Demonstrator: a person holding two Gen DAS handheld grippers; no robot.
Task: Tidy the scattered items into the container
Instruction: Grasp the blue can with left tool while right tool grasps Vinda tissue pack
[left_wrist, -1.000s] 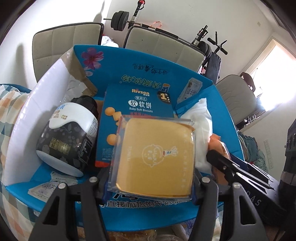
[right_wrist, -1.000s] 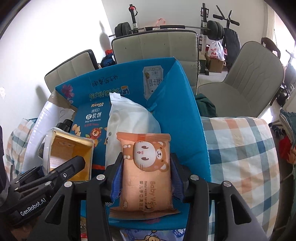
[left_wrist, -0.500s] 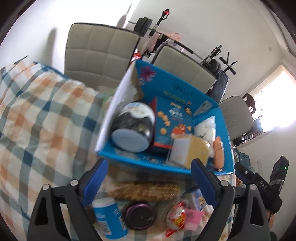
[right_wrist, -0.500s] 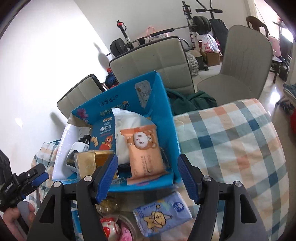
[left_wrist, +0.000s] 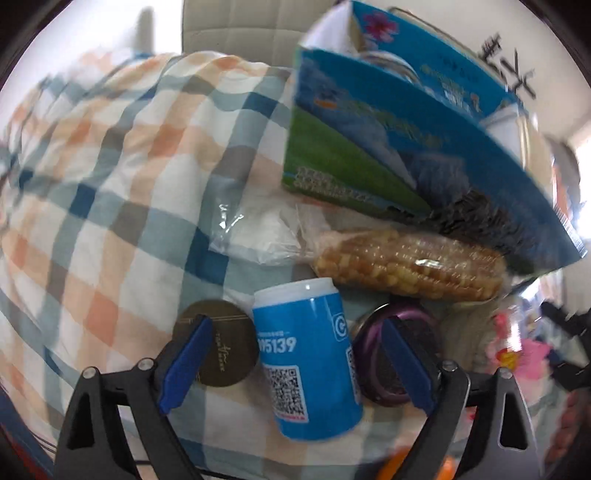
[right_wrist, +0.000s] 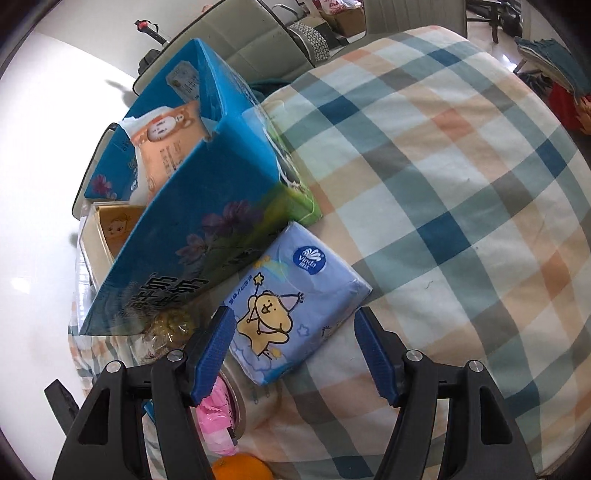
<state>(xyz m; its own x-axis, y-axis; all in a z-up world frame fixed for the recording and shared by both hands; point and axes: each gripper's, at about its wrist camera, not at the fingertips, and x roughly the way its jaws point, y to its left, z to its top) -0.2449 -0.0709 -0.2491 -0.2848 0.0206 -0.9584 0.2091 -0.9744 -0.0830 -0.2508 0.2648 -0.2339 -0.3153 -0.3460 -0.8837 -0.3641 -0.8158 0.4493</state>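
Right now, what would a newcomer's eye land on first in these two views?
Probably the big blue carton, already stuffed with packets, on the checked cloth. Next, the blue can lying between the open left gripper fingers, and the blue tissue pack just ahead of the open right gripper.

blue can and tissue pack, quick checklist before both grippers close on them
1. Left gripper open with its pads clear of the blue can: ok; the jaws have just been opening.
2. Can centred between the pads: ok; it lies tipped on its side.
3. Right gripper open around the tissue pack: ok; the jaws have just been opening and only the pack's near corner is between them.
4. Pack free of the blue box: cannot tell; its far edge meets the box wall.
5. Room left in the box: cannot tell.
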